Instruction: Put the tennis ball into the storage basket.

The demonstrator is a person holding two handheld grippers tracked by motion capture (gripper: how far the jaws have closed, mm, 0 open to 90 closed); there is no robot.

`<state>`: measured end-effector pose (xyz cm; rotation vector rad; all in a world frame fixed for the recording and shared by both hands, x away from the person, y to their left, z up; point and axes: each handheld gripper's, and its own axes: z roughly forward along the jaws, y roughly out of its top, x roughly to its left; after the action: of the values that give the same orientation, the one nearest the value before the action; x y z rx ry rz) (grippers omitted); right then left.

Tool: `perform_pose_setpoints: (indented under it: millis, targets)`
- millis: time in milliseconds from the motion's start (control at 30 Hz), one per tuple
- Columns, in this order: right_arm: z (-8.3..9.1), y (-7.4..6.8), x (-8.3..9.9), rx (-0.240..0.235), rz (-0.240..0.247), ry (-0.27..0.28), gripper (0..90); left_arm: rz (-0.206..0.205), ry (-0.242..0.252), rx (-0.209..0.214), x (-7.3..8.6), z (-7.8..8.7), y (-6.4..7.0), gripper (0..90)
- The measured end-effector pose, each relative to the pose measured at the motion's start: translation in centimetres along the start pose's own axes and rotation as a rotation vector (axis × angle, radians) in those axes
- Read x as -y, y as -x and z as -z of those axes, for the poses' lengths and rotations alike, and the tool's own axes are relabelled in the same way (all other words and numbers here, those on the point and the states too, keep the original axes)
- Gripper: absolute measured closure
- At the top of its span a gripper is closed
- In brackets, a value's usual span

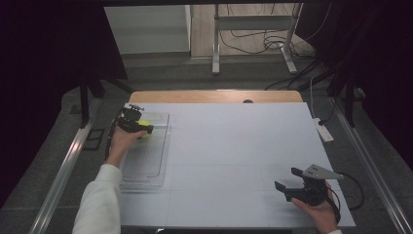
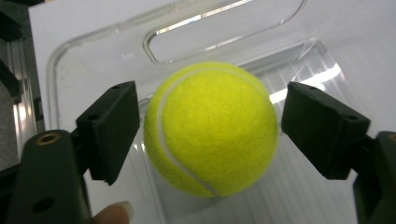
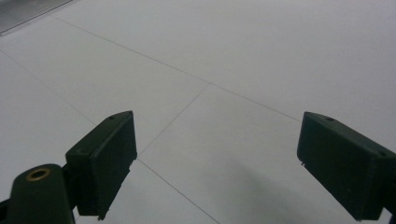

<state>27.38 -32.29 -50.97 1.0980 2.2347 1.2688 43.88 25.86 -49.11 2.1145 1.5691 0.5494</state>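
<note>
Tennis ball [image 2: 211, 128]: yellow felt, white seam, lying in the clear plastic tray [image 2: 93, 51] near the tray's far end, between the jaws of the left gripper [image 2: 210, 135]. Jaws stand apart, one on each side of the ball; a narrow gap shows on the left side, a wider one on the right, so neither pad is seen pressing the felt. A fingertip [image 2: 112, 213] shows at the lower edge of the left gripper view.

Left gripper, high view [image 1: 134, 124]: held over the far end of the tray [image 1: 146, 165], at the left edge of the white table [image 1: 234, 146]; the ball [image 1: 145, 123] shows as a yellow patch beside it.

Right gripper [image 1: 287, 180]: held at the near right corner of the table, jaws wide apart with nothing between them, well apart from tray and ball. Its own view shows the spread jaws [image 3: 215, 163] above the bare white tabletop [image 3: 224, 60] with thin seam lines.
</note>
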Motion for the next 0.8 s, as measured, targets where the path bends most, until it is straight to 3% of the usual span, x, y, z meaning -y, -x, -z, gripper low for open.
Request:
perform_pose_setpoints:
  millis: [367,800]
  targets:
    - [0.0,0.0,0.0,0.001,-0.004,-0.001,12.1,0.009,0.058,0.028,0.0,0.9,0.1,13.8]
    - [-0.1,0.5,0.2,-0.004,-0.022,0.004,12.2,0.057,0.159,0.135,1.5,2.3,-0.2,12.9]
